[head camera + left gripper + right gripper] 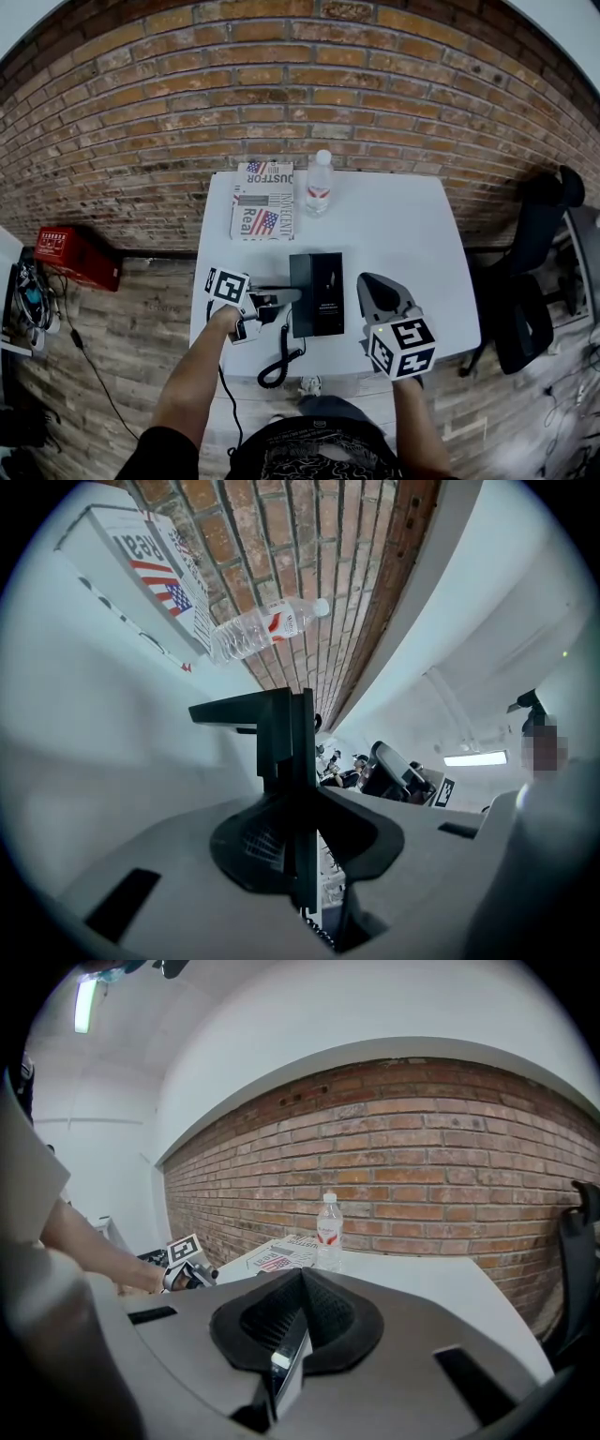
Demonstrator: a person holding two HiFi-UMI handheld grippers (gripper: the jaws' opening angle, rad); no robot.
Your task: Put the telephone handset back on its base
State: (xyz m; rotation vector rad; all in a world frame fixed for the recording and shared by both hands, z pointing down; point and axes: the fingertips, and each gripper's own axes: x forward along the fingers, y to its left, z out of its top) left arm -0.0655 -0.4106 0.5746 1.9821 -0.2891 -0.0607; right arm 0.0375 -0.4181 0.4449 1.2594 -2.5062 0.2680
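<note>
- Two grippers are in view; which one is loaded?
- The handset (pixel 286 296) is clamped in the left gripper (pixel 267 302). In the left gripper view the jaws are seen pressed against a dark upright piece, with a bit of coiled cord (pixel 279 361) below it.
- Where is the handset held?
- It is held just at the left edge of the black base (pixel 319 295), which sits near the front of the white table (pixel 403 225). Whether it already touches the base cannot be told. The cord is looped down towards the table's front edge.
- Why is it gripped that way?
- Probably so that it can be lined up with the cradle on the base's left side and then lowered. That is a judgement only.
- And the right gripper (pixel 373 286)?
- Its jaws are closed together with nothing between them. It is held just to the right of the base, perhaps to steady it if it slides.
- Could anything get in the way?
- The bottle (pixel 319 184) and the book (pixel 263 200) are well apart, at the back by the brick wall. Only the cord might snag.
</note>
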